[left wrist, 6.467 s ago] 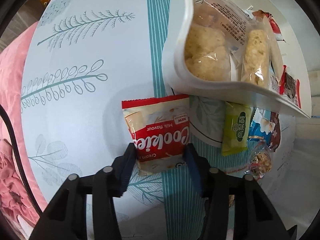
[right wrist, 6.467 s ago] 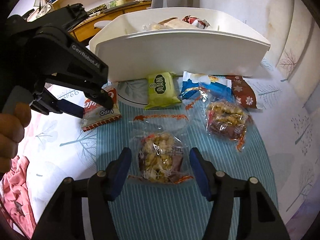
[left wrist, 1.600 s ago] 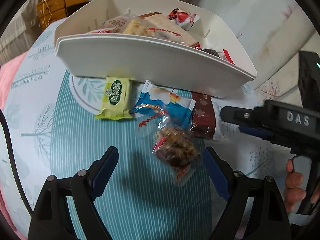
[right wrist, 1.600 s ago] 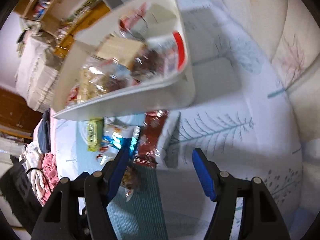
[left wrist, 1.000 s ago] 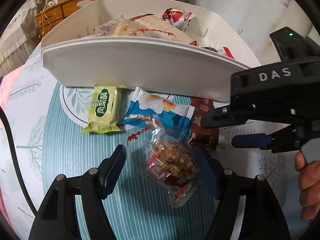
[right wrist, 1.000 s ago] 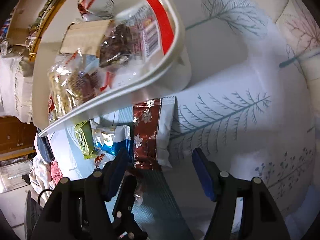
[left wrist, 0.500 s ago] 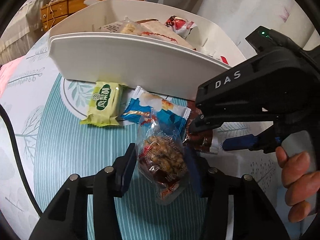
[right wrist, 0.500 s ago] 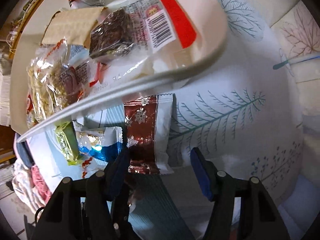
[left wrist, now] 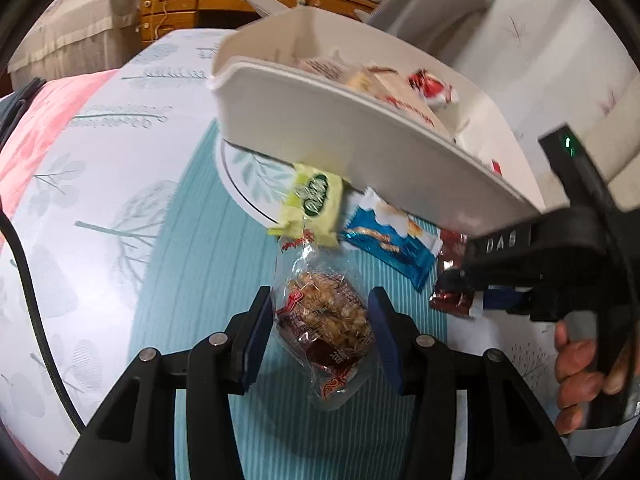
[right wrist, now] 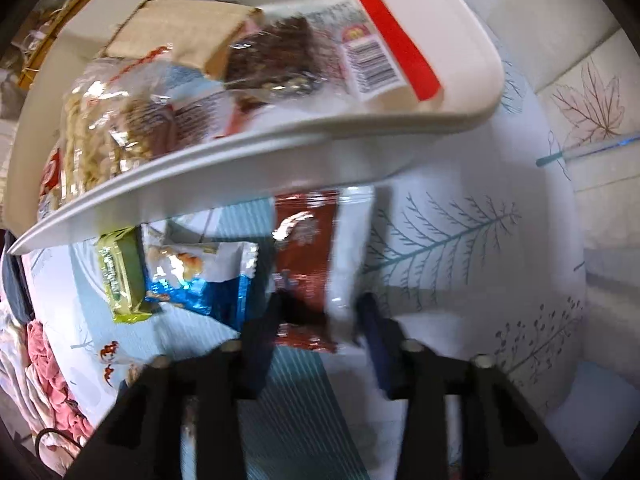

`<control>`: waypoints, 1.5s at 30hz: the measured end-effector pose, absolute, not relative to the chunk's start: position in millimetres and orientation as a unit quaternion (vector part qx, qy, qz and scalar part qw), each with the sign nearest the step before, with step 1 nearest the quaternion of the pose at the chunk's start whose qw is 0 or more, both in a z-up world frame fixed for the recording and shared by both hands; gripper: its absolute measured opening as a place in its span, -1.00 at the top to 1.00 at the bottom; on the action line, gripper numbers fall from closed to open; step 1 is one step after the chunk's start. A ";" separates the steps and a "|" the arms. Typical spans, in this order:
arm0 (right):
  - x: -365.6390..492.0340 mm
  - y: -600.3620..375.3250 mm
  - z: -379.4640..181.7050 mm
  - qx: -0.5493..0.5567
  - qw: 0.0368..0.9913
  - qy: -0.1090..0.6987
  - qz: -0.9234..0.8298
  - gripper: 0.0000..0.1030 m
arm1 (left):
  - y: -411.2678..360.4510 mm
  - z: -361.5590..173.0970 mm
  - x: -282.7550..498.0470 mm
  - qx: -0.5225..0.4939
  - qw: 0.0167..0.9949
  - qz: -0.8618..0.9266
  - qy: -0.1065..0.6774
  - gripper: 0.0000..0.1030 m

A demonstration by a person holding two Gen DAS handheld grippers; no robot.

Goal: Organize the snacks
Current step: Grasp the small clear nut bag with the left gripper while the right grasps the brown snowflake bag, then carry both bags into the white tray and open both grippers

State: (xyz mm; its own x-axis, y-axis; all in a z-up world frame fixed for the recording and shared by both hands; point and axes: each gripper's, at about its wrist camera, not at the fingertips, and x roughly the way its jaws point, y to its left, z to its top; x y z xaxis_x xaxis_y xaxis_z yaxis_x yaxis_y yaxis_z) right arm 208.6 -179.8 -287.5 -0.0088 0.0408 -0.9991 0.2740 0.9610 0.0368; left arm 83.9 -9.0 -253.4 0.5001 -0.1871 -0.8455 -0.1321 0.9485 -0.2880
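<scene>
The left gripper (left wrist: 320, 326) has its jaws clamped on a clear packet of nut brittle (left wrist: 325, 322), both blue pads pressing the wrapper's sides; the packet hangs between them, tilted, its crimped red-printed end pointing toward the camera. The right gripper (right wrist: 320, 320) points down at a brown snowflake-printed packet (right wrist: 305, 256) with a white edge; its jaws are closing with the near end of that packet between them, and the pads look to be against the wrapper, though blur makes the contact hard to judge. In the left wrist view the same gripper (left wrist: 476, 288) appears from the side with a hand (left wrist: 580, 376) on its grip, the brown packet (left wrist: 452, 298) at its tips.

The worktop (left wrist: 120, 184) is covered by a white cloth printed with teal leaf sprigs and a teal striped panel. A wooden cabinet (left wrist: 192, 4) stands behind, and pink fabric (right wrist: 44, 356) lies at the edge.

A white plastic bin (left wrist: 340, 120) sits on the cloth, already holding several snacks: a brown cardboard-coloured pack (right wrist: 180, 36), a dark bar in a red-and-white wrapper (right wrist: 328, 52) and a clear bag of pale puffs (right wrist: 92, 136). Just in front of the bin lie a green packet (left wrist: 314, 200) and a blue-and-white packet (left wrist: 390, 240), side by side.
</scene>
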 end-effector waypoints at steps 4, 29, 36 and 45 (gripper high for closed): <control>204.0 -181.5 -286.9 0.121 0.696 0.703 -0.082 0.38 | 0.6 -243.7 84.2 -0.165 0.855 -0.017 0.491 0.09; 162.4 -144.8 -253.8 0.160 0.661 0.730 0.065 0.56 | 48.9 -172.3 158.4 -0.166 0.890 -0.046 0.422 0.09; 169.9 -123.3 -231.6 0.153 0.697 0.689 0.127 0.58 | 52.5 -158.9 183.5 -0.169 0.902 -0.046 0.395 0.09; 186.6 -118.0 -196.3 0.129 0.767 0.610 0.153 0.59 | 51.1 -156.8 207.8 -0.187 0.906 -0.050 0.376 0.09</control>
State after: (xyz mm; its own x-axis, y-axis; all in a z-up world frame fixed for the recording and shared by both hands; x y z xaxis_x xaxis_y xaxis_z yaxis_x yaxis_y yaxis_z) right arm 186.6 -118.0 -196.3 0.2091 0.3920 -0.8959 -0.0781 0.9199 0.3843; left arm 207.8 51.1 -156.8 0.7125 -0.2305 -0.6627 -0.0507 0.9251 -0.3763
